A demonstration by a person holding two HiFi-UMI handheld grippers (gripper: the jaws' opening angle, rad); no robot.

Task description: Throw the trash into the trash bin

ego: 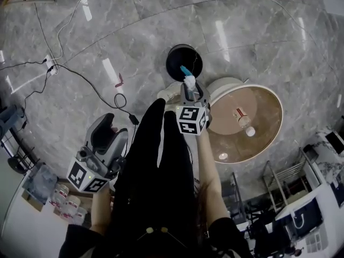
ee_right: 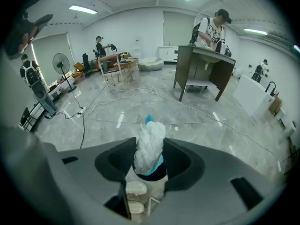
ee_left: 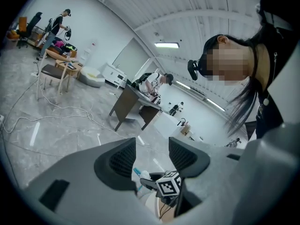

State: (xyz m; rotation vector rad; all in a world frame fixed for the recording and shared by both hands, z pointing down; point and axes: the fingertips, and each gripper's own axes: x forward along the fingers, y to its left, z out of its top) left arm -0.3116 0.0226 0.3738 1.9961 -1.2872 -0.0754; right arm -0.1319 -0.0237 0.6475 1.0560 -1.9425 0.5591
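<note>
R gripper (ego: 189,89) pinches the trash wad (ee_right: 150,139) over the black bin (ego: 174,57) so you can drop it straight in; L gripper (ee_left: 152,157) waits wide & empty.

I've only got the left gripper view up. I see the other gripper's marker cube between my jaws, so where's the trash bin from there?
Observer: In the head view, the black trash bin stands on the floor just beyond the right gripper.
Operator: There's something white at its tip. Is it gripped?
Observer: The right gripper view shows a crumpled white wad with a blue bit standing between its jaws. It appears to touch both pads.
Operator: Anything close to the bin?
Observer: In the head view, a round brown-topped table stands just to the right of the bin.
</note>
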